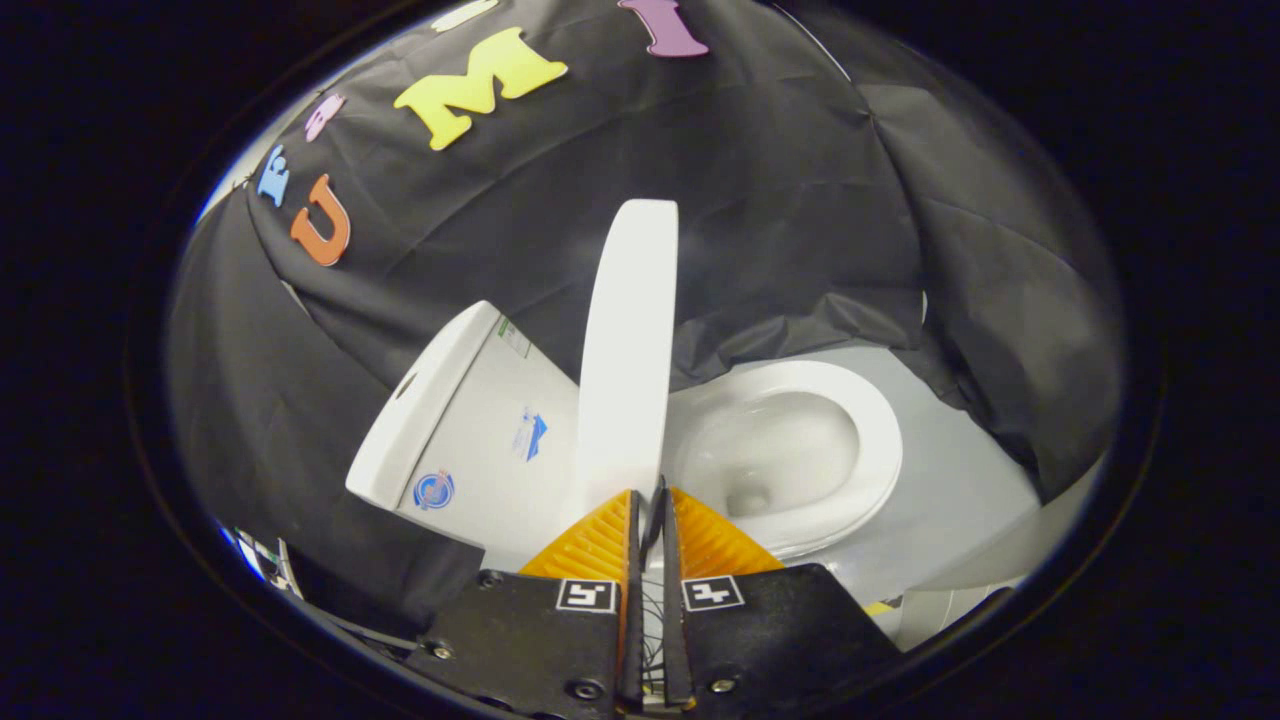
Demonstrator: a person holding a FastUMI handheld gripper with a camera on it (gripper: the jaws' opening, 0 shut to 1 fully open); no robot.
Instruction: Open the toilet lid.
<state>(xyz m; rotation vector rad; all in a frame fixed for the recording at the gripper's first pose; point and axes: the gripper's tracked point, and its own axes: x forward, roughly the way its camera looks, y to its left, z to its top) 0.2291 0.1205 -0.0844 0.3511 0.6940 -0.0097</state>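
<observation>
A: Biggest first?

B: Black cloth (800, 200), creased, hanging behind and around everything, draped close over the toilet's sides.

A: And then?

B: Toilet (520, 500), white, seen tilted over sideways. Tank (470, 440) off to the left of the fingers, capped with its own flat cover. Bowl (770, 450) off to the right, open and showing its pale inside, with the seat (885, 450) lying flat around it.

A: Pale surface past the bowl?

B: Hard to call: maybe floor, maybe the toilet's own body. Too warped to say.

A: Where's the lid?

B: Lid (630, 330) raised off the seat, standing edge-on between tank and bowl. Runs straight ahead from the fingertips, far end up against the cloth. Apart from the tank, with a strip of cloth showing between the two.

A: Gripper?

B: Gripper (650, 500) right at the lid's near edge. Fingers (600, 540) pressed almost together, one on each face of the lid, pinching its rim. Ridged pads, with only a thin slit left between them.

A: Anything small?

B: Two stickers (433, 490) on the tank's side, one round, one further up. A label near the tank's top corner as well.
</observation>
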